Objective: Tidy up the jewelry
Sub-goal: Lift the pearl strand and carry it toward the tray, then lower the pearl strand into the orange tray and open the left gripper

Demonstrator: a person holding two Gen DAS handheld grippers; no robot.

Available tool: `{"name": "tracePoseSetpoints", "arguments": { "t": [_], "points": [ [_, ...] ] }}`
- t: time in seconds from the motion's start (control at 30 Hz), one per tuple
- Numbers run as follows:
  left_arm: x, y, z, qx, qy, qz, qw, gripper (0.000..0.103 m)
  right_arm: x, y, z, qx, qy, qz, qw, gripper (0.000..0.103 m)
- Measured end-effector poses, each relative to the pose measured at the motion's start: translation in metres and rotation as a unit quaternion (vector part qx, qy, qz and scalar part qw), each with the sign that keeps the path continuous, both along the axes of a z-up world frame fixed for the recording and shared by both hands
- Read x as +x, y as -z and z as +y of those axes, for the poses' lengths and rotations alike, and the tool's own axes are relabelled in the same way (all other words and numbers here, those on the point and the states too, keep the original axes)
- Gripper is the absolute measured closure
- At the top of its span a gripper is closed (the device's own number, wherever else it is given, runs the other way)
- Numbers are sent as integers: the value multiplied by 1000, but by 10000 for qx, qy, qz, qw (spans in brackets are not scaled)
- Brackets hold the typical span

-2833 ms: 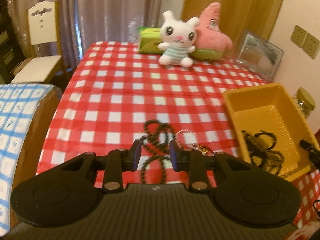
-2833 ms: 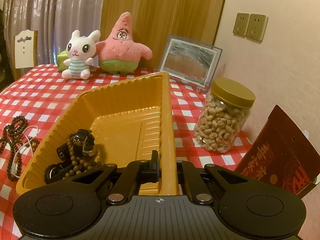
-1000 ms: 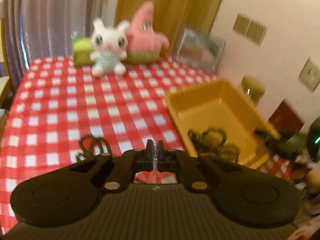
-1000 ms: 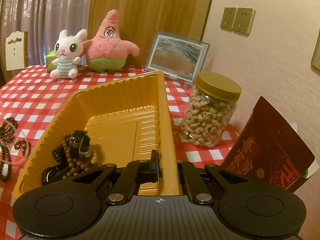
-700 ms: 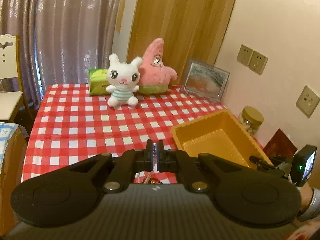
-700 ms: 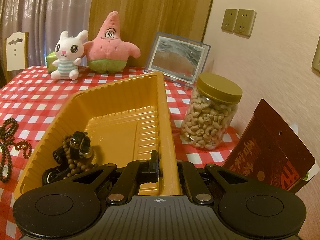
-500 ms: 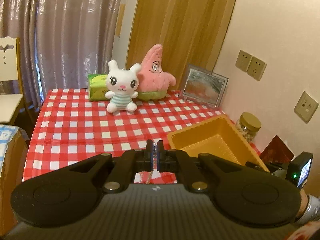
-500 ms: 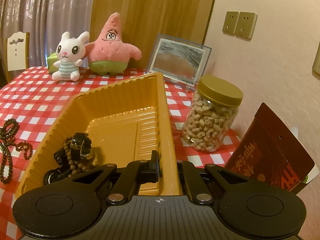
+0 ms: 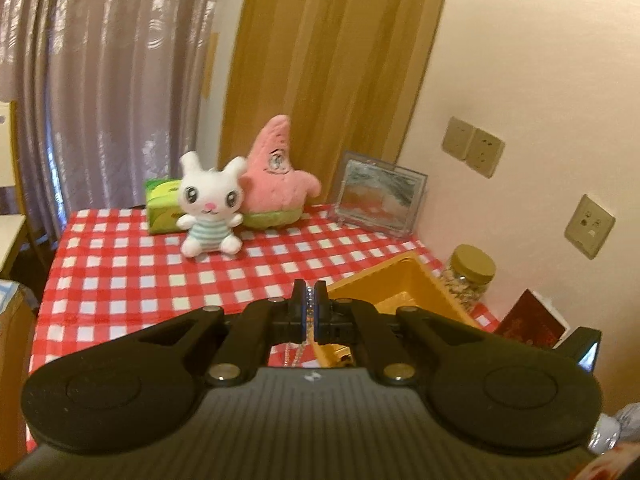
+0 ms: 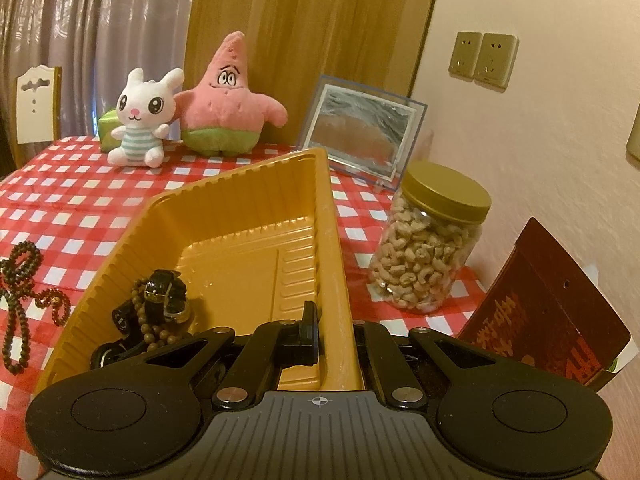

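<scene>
1. My left gripper (image 9: pixel 308 294) is pinched tight on a sparkly chain (image 9: pixel 308 307). A thin line of small bright stones shows between the pads, and the rest of it hangs straight down below my fingers, so its long axis is vertical.

2. From that gripper, the yellow tray (image 9: pixel 404 280) lies just ahead and to the right, lower than the pads. I judge the coming move to be a short carry rightward until the dangling end is over the tray's open floor, then down.

3. On the checked tablecloth (image 10: pixel 72 200), left of the tray, a dark bead strand (image 10: pixel 18 276) and a reddish bead loop (image 10: pixel 54 304) lie loose. They are on my left side, so the left hand is the nearer one for them later.

4. Inside the tray, in the near left corner, a black watch (image 10: pixel 164 296) sits on a heap of brown beads (image 10: pixel 154 332). The far part of the floor is bare, which looks the better place for the chain.

5. My right gripper (image 10: pixel 334 326) is clamped on the tray's near right wall, one finger inside and one outside, steadying it.

6. A jar of nuts (image 10: pixel 430 248) stands just right of the tray, clear of the path.
</scene>
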State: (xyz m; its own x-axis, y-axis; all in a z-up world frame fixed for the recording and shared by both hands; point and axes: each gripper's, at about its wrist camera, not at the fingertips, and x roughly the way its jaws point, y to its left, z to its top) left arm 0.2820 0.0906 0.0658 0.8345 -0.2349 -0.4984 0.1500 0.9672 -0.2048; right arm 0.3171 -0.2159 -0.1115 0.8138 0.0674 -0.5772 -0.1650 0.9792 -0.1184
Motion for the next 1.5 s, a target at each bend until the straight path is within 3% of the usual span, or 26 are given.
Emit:
{"name": "tracePoseSetpoints", "arguments": {
  "t": [0.43, 0.9, 1.0, 1.3, 1.37, 1.5],
  "points": [
    [16, -19, -38, -168, 610, -324, 9975, 101, -1, 0, 0, 81, -13, -4, 10000, 100],
    [55, -24, -98, -596, 1408, -502, 9870, 101, -1, 0, -2, 139, -9, 12, 9999, 100],
    [67, -15, -108, -612, 1474, -371, 9865, 101, -1, 0, -2, 155, -4, 13, 9999, 100],
    [95, 42, -129, -703, 1654, 548, 9822, 99, 0, 1, -2, 158, 32, 39, 9999, 100],
    [97, 51, -130, -695, 1710, 667, 9805, 88, 0, 1, -2, 153, 37, 45, 9999, 100],
    [95, 58, -122, -633, 1545, 745, 9832, 85, 0, 1, -3, 148, 42, 55, 9999, 100]
  ]
}}
